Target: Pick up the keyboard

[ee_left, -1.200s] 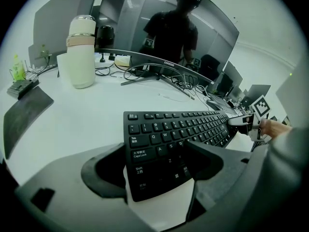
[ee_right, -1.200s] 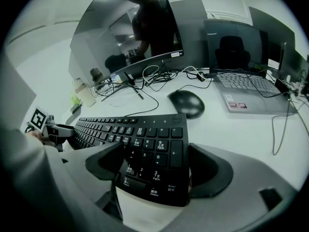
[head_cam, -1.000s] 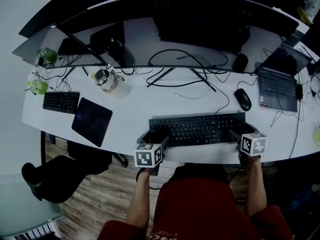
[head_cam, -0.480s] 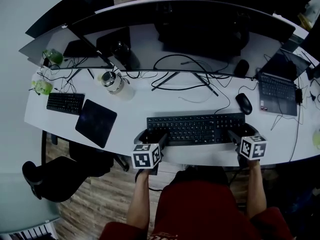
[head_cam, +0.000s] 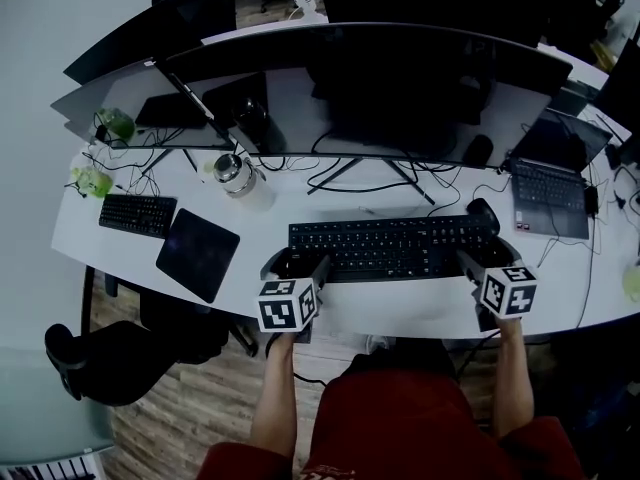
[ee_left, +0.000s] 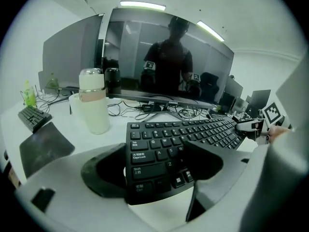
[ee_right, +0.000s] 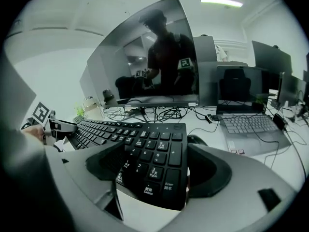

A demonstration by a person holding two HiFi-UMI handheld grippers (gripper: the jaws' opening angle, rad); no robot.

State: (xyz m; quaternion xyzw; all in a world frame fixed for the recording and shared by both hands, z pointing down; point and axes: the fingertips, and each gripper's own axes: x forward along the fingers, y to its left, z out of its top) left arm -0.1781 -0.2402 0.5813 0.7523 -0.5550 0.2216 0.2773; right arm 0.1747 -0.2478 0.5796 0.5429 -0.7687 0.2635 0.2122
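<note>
White desk [head_cam: 400,306], cables [head_cam: 350,180] along the back. Black keyboard [head_cam: 390,248]: lifted off the desk near its front edge, roughly level, in front of curved monitor [head_cam: 400,88]. Left gripper [head_cam: 298,265] clamped on left end, jaws over Caps Lock and Shift keys; right gripper [head_cam: 488,260] clamped on number-pad end. Mouse [head_cam: 484,211] just behind right end, partly covered. Open laptop [head_cam: 545,193] further right. Bottle [head_cam: 236,173] behind left end. Dark pad [head_cam: 198,255] and small keyboard [head_cam: 137,215] far left.
</note>
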